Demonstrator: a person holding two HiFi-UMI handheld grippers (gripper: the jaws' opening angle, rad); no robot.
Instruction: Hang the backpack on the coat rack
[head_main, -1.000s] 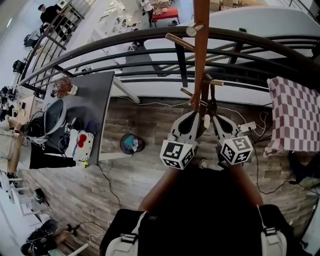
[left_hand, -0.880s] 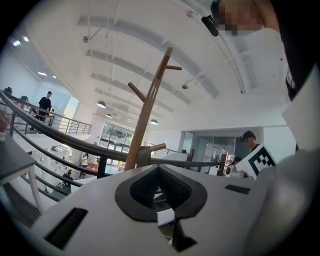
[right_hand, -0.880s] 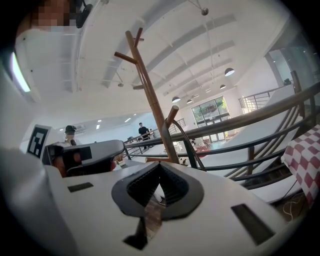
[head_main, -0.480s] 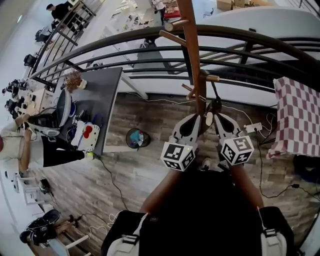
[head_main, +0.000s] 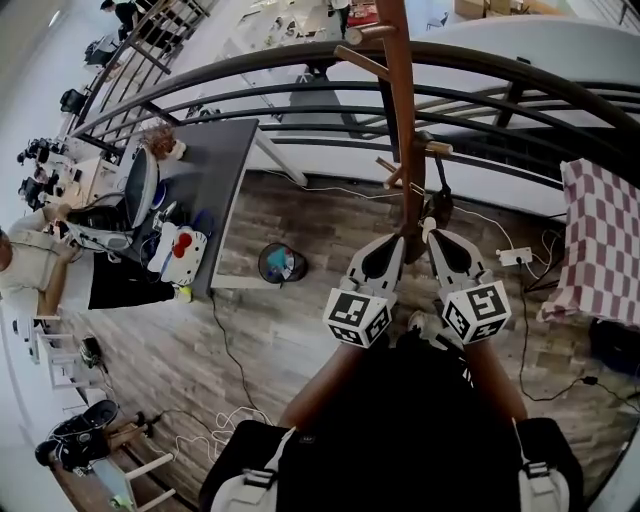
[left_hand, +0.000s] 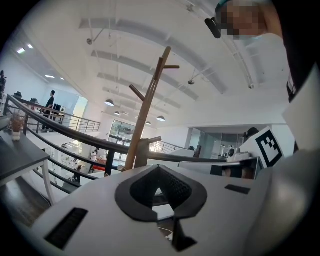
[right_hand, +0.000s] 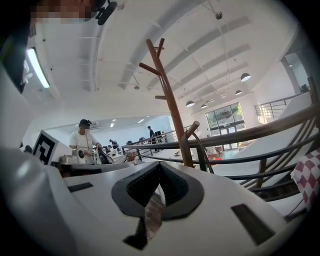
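Soft, limp backpack strap (head_main: 437, 200) loops over a low peg (head_main: 432, 147) of the coat rack (head_main: 398, 110); I'd pinch it there. Just below the peg, left gripper (head_main: 397, 240) and right gripper (head_main: 431, 230) have their jaws closed, empty.

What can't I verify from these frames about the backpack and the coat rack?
- Backpack body: head view shows only a dark strap over a peg; the left gripper and right gripper cover whatever hangs below.
- Coat rack base: hidden behind both grippers in the head view; its top is cut off by the upper edge.
- Gripper views: each gripper's own body blocks everything below the railing.
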